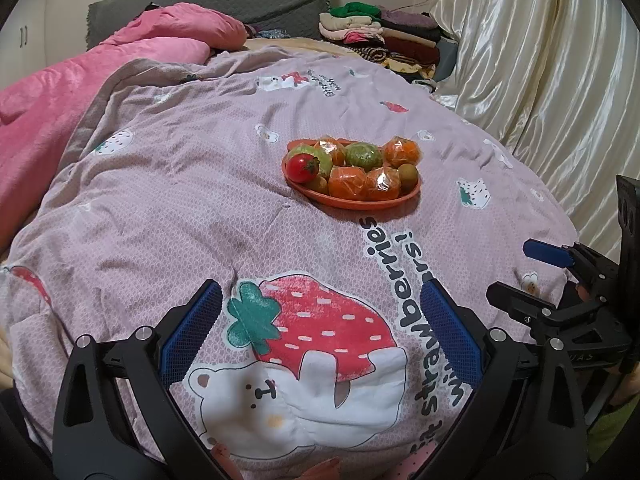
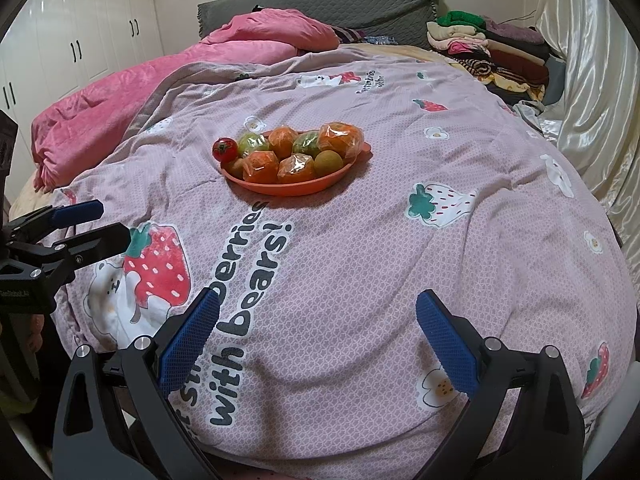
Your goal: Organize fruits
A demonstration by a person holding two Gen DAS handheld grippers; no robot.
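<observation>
An orange oval tray (image 2: 280,189) rested on the strawberry-print quilt (image 2: 360,264) at about 11 o'clock from the right gripper (image 2: 318,336) and 12 o'clock from the left gripper (image 1: 322,336) — well apart from both. It was piled with wrapped oranges (image 2: 260,167), green fruits (image 1: 363,155), kiwis (image 2: 329,162) and a red tomato (image 1: 302,168) at its left end. Both grippers hovered spread and empty — folded clothes (image 1: 384,36) lay at 1 o'clock.

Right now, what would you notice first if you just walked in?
The orange tray heaped with fruit, sitting in the middle of the quilt, with a red tomato at its left end. Then the big strawberry-and-bear print nearby, and the pink blanket bunched up behind.
</observation>
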